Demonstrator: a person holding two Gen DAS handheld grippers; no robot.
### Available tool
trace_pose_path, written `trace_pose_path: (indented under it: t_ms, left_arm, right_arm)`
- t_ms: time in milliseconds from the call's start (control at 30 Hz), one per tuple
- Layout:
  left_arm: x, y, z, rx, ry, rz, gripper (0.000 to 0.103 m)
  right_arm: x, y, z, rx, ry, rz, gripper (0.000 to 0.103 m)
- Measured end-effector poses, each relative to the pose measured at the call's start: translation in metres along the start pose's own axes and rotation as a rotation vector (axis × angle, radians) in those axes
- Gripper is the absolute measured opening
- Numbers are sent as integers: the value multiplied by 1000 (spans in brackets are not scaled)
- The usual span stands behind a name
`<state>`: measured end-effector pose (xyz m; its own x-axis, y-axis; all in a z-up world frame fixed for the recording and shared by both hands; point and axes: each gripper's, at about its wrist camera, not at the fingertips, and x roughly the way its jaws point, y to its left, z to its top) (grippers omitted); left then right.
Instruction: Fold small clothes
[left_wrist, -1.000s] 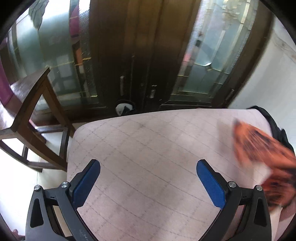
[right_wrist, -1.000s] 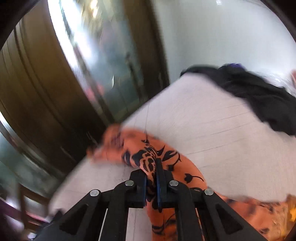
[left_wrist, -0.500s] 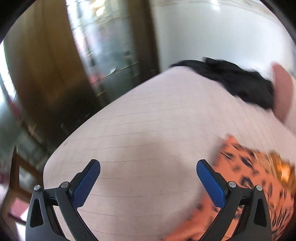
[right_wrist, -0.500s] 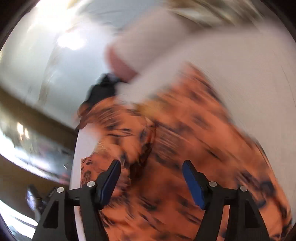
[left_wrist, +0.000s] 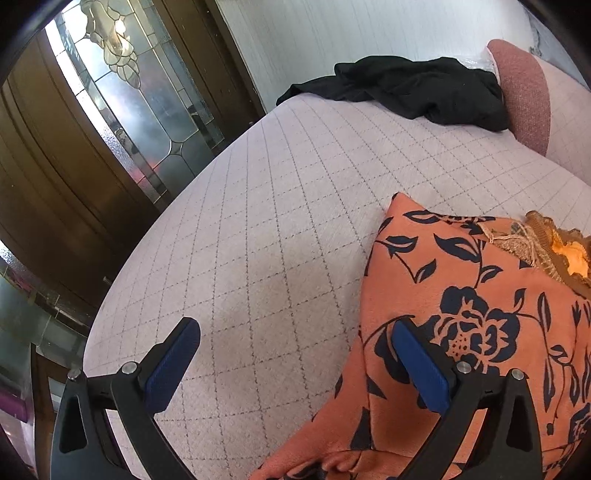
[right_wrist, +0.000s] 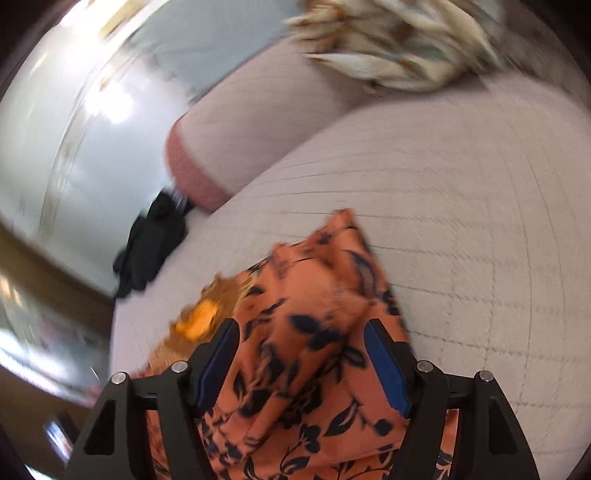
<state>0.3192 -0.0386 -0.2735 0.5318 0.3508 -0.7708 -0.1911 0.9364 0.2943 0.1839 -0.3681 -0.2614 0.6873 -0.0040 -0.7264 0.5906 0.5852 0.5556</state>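
An orange garment with a dark floral print (left_wrist: 472, 317) lies on the pale checked bed cover (left_wrist: 280, 229), its gold-trimmed neckline (left_wrist: 554, 251) at the right. My left gripper (left_wrist: 295, 365) is open and empty, hovering over the cover at the garment's left edge, its right finger (left_wrist: 421, 369) above the cloth. In the right wrist view the same garment (right_wrist: 306, 354) lies bunched beneath my right gripper (right_wrist: 299, 365), which is open with the cloth between its spread fingers, gripping nothing. This view is blurred.
A black garment (left_wrist: 402, 88) lies crumpled at the far end of the bed, also visible in the right wrist view (right_wrist: 147, 243). A pink-edged pillow (left_wrist: 524, 96) sits beside it. A dark wooden door with leaded glass (left_wrist: 129, 103) stands past the bed's left edge.
My right gripper, shut on the orange garment a second ago, has opened and let it go on the bed. My left gripper has swung right toward the garment.
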Motion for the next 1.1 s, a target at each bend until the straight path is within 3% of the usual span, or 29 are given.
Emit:
trace_pose_path:
  t_ms: [100, 200, 300, 333, 367, 400, 467, 600, 767, 833, 900, 1033, 1100]
  left_arm:
    - [-1, -7, 0, 18, -1, 14, 103]
    - [-2, -5, -2, 18, -4, 14, 103]
    - [0, -4, -2, 15, -1, 10, 103]
    - [0, -4, -2, 15, 0, 10, 103]
    - [1, -4, -1, 13, 2, 10, 103]
    - [1, -3, -1, 11, 5, 8, 103]
    - [2, -2, 0, 4, 10, 1, 103]
    - [4, 1, 0, -12, 24, -4, 103]
    - [7, 5, -3, -15, 42, -6, 103]
    - [7, 7, -3, -14, 39, -2, 103]
    - [5, 8, -3, -14, 27, 23, 103]
    - [7, 10, -3, -10, 29, 60, 103]
    - [8, 12, -3, -19, 33, 60, 103]
  right_arm:
    - [4, -30, 3, 119, 19, 57, 73]
    - [22, -34, 7, 181, 76, 163, 72]
    - [40, -25, 11, 188, 79, 152, 67]
    - [44, -26, 12, 209, 81, 148, 53]
    - [46, -28, 15, 224, 81, 144, 21]
    - [45, -30, 14, 225, 97, 131, 12]
    - [38, -27, 16, 223, 61, 110, 10]
    - [-15, -18, 10, 73, -74, 107, 10]
    - [4, -41, -9, 32, 163, -26, 14]
    - [-1, -53, -15, 54, 180, 32, 15]
    - [-15, -54, -14, 36, 177, 30, 23]
    - [-50, -33, -1, -81, 15, -99, 29]
    - [-59, -18, 3, -123, -53, -106, 29]
